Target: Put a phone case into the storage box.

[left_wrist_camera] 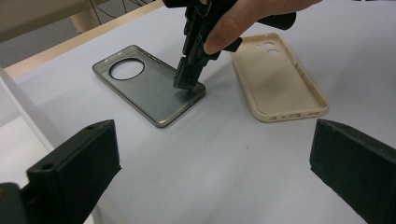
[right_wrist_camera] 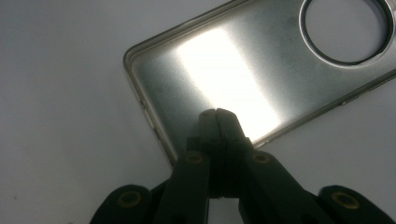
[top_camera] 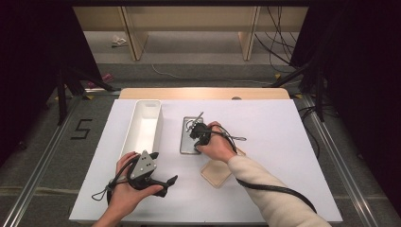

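Lying at far left on the white table (top_camera: 283, 142): long white tray (top_camera: 143, 125), lengthwise front to back, near table's left edge. Just in front of tray's near end: left gripper (top_camera: 161, 171), held in left hand (top_camera: 127, 191) low over near-left table, grey three-cornered plate on top, jaws spread wide, nothing between them. Seen same way in left gripper view: two black jaws far apart at bottom corners, bare table between. Pointing toward table middle, where both cases lie.

Next to the right, just beside tray: grey translucent phone case (top_camera: 190, 137), open side up, flat on table, round camera cutout at far end. Clearer in left gripper view (left_wrist_camera: 149, 86) and right gripper view (right_wrist_camera: 252, 70).

Pressed together: right gripper (top_camera: 201, 137), jaws fully closed, tip down on inside floor of grey case at near corner, close to rim. Pinching nothing, just touching case floor (left_wrist_camera: 188, 79). Held by right hand (top_camera: 217, 144), cream sleeve (top_camera: 269, 194) coming in from bottom right, black cable trailing along forearm.

Farthest right: beige phone case (left_wrist_camera: 280, 77), open side up, flat, near grey case but apart from it, partly under right wrist in high view (top_camera: 216, 172).
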`<state>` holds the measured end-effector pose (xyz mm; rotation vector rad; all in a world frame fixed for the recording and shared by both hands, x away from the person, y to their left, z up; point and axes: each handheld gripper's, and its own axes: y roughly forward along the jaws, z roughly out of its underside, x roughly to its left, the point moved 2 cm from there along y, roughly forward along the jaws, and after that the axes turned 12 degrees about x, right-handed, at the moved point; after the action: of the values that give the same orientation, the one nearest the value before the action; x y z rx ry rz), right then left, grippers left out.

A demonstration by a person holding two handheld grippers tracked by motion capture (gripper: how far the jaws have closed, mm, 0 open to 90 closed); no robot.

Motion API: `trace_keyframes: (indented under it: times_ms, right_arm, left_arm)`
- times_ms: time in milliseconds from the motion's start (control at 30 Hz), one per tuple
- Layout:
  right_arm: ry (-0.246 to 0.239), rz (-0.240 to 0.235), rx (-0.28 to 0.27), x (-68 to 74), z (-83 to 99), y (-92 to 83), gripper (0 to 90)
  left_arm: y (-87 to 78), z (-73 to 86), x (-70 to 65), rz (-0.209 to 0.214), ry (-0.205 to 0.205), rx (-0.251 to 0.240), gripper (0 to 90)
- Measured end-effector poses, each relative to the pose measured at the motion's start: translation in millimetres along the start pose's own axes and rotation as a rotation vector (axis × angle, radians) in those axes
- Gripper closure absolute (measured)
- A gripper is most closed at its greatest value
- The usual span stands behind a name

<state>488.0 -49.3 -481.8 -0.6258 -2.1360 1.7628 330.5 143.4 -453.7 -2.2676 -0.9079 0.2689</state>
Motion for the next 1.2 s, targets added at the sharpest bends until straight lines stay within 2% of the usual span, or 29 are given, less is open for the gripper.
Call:
trace_keyframes:
  times_ms: [267,400,533,567,600,633,667,700,767,800,833,867,900,933,967,1200]
  right_arm:
    - [0.006,0.003,0.005,-0.9,0.8,-0.5,90.0]
    - [-0.006,0.0,0.007,-1.3,0.2,-0.6,90.0]
    - [-0.041,0.001,-0.023,-0.7,-2.8,-5.6,80.9]
    - [-0.086,0.024,-0.013,1.3,-6.1,-10.5,74.8]
    - [-0.122,0.029,-0.011,2.9,-8.1,-12.3,71.6]
    - [-0.122,0.029,-0.011,2.9,-8.1,-12.3,71.6]
    - [-0.146,0.028,-0.006,5.3,-10.1,-13.7,67.3]
    - [-0.241,0.048,0.051,10.6,-14.2,-15.5,59.1]
    - [-0.332,0.055,0.085,15.1,-17.3,-14.2,53.7]
    - [-0.355,0.065,0.098,16.4,-18.3,-13.5,51.3]
    - [-0.355,0.065,0.098,16.4,-18.3,-13.5,51.3]
    - [-0.399,0.103,0.124,20.6,-20.8,-13.5,49.5]
    - [-0.399,0.103,0.124,20.6,-20.8,-13.5,49.5]
    - [-0.417,0.113,0.124,21.8,-22.8,-13.1,48.6]
    - [-0.44,0.127,0.147,23.9,-25.4,-12.4,47.5]
    - [-0.473,0.16,0.215,28.2,-28.4,-5.2,46.6]
  left_arm:
    - [0.0,0.1,-0.2,0.0,0.001,0.001,0.6]
    - [0.3,0.1,-0.3,0.002,0.002,0.001,0.6]
    - [0.7,0.2,-0.2,0.004,0.002,0.002,0.6]
    - [0.8,0.2,-0.3,0.005,0.002,0.002,0.6]
    - [0.9,0.1,-0.4,0.004,0.002,0.002,0.6]
    - [0.8,0.0,-0.6,0.004,0.002,0.001,0.6]
    - [0.5,-0.2,-0.8,0.004,0.003,0.001,0.6]
    - [0.3,-0.3,-0.8,0.003,0.003,0.001,0.6]
    - [0.4,-0.2,-0.8,0.003,0.003,0.002,0.6]
    - [0.3,-0.1,-0.9,0.003,0.004,0.002,0.6]
    - [0.2,-0.1,-0.9,0.005,0.004,0.002,0.6]
    - [0.1,-0.1,-0.8,0.005,0.005,0.001,0.6]
    - [0.1,-0.1,-0.7,0.005,0.006,0.001,0.6]
    - [0.1,-0.1,-0.6,0.005,0.006,0.001,0.6]
    - [0.3,0.1,-0.6,0.005,0.007,0.002,0.6]
    - [0.4,0.1,-1.1,0.006,0.009,0.003,0.6]
